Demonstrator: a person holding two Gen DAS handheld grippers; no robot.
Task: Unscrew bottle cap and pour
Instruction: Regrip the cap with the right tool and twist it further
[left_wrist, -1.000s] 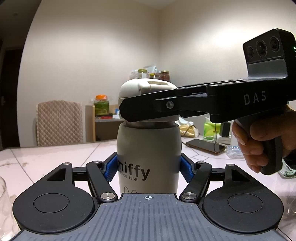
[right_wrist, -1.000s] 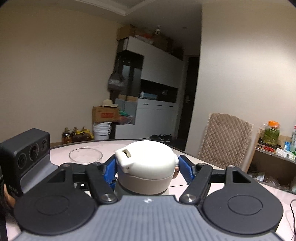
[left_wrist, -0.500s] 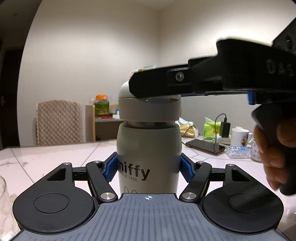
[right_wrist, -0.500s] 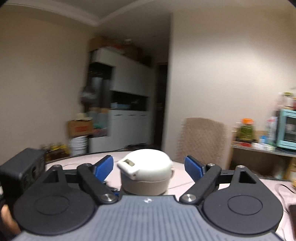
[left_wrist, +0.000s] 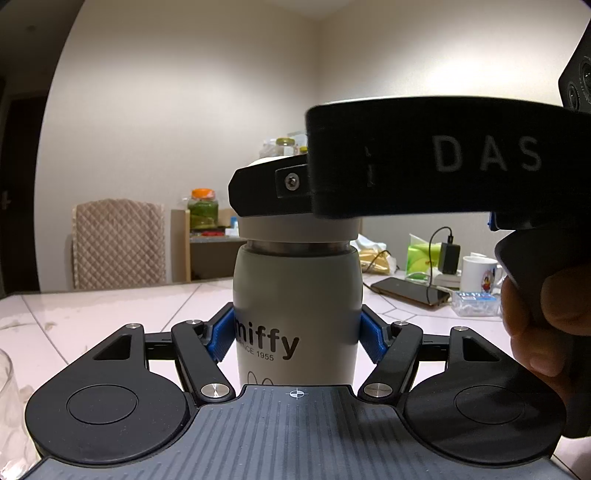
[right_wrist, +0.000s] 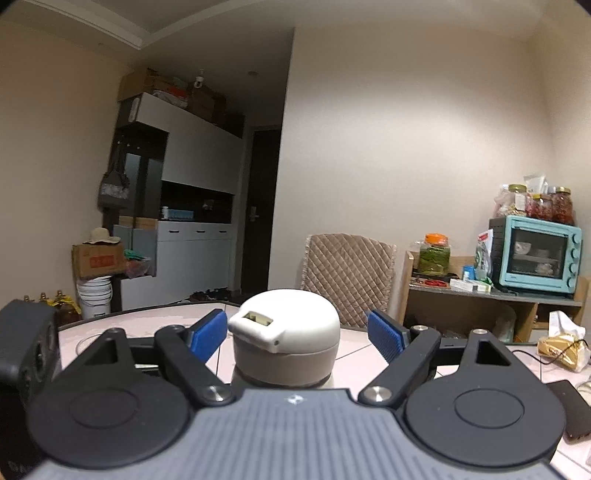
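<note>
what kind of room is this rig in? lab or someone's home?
Most likely a home dining area, not a lab: a teal countertop oven with food jars on top, a padded dining chair at the table, and a shoe cabinet by the door.

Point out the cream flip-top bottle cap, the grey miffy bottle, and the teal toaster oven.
cream flip-top bottle cap (right_wrist: 291, 332): right wrist view, domed top.
grey miffy bottle (left_wrist: 295, 295): left wrist view, body above the lettering.
teal toaster oven (right_wrist: 535, 254): right wrist view, glass door.

Cream bottle (left_wrist: 297, 295) with black lettering, blue fingers (left_wrist: 371, 339)
</note>
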